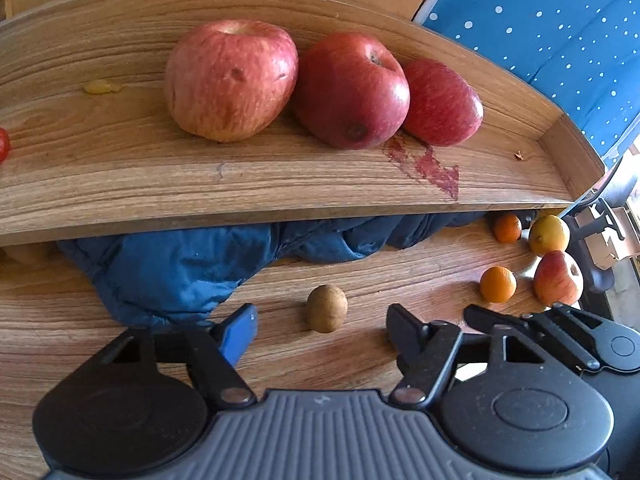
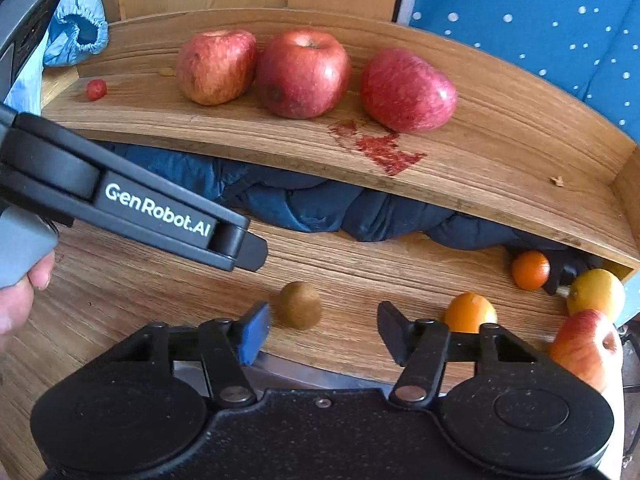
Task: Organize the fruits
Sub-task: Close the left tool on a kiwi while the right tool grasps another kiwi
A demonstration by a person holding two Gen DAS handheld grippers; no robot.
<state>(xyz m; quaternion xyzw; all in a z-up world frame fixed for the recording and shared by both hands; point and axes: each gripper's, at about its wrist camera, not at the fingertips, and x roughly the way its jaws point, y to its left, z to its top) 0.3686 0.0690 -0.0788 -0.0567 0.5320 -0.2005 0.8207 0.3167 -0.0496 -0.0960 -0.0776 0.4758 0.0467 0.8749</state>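
Left wrist view shows my left gripper (image 1: 322, 330) spread wide and holding nothing, low over the table (image 1: 400, 276), with a kiwi (image 1: 327, 308) lying on the wood just ahead, between the fingertips but touching neither. Above it a raised shelf (image 1: 120, 168) carries three apples in a row: a pale one (image 1: 231, 79) on the left, a dark one (image 1: 352, 90) in the middle touching it, and a third (image 1: 442, 102) on its side against the middle one. A red stain (image 1: 428, 168) marks the shelf's front edge below them, a yellowish smear (image 1: 102, 87) sits left of the pale apple, and a small red fruit (image 1: 3, 145) shows at the shelf's left end. Blue cloth (image 1: 176, 272) is bunched under the shelf. Toward the table's right edge lie two oranges (image 1: 498, 284), a lemon (image 1: 549, 235) and a small apple (image 1: 559, 278), near each other. My right gripper (image 2: 322, 330) is also wide open and empty in the right wrist view, its left fingertip just beside the kiwi; whether they touch I cannot tell. My hand (image 2: 20, 296) grips the left tool at that view's left edge.
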